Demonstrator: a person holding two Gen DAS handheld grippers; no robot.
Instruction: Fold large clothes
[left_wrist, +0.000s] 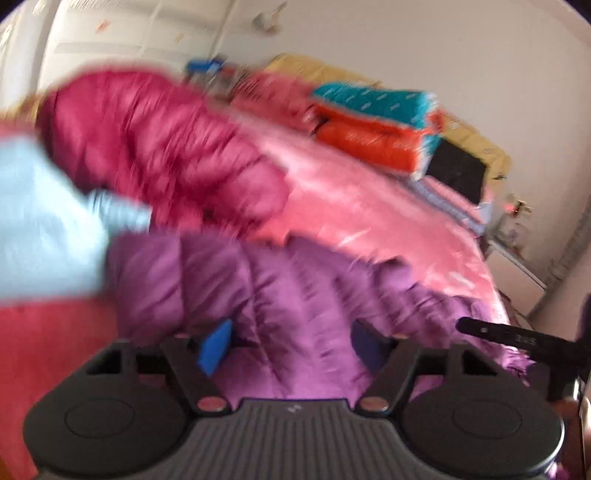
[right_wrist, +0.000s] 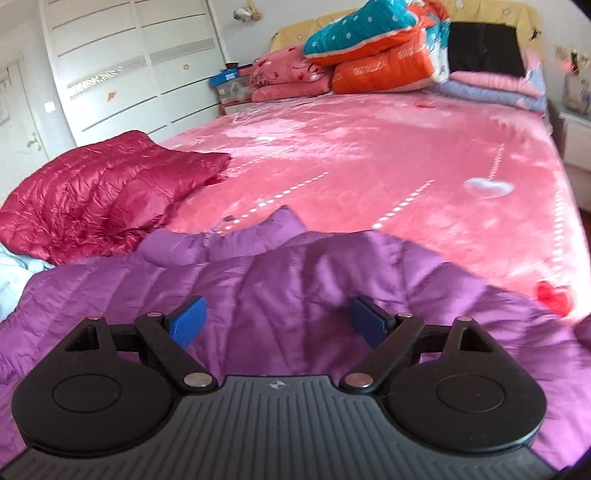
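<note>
the purple quilted jacket (right_wrist: 295, 280) lies spread across the near end of the bed (right_wrist: 369, 155), directly below both grippers. right gripper (right_wrist: 279, 321): jaws spread wide above the jacket, nothing between the blue pads (right_wrist: 186, 321), no contact seen. left gripper (left_wrist: 291, 343): jaws spread apart over the same jacket, nothing pinched; this view is heavily blurred, so contact with the fabric cannot be told. in the right wrist view a crimson quilted jacket (right_wrist: 99, 195) lies at 10 o'clock of the purple one, its near edge just beside it, on the pink bedspread. a pale blue garment (right_wrist: 14, 273) shows at the left margin, 9 o'clock of the purple jacket, touching the crimson one. stacked bedding, teal over orange (right_wrist: 373, 48), sits at the head of the bed at 12 o'clock, well apart from the jackets. a white wardrobe (right_wrist: 122, 74) stands at 11 o'clock beyond the bed.
</note>
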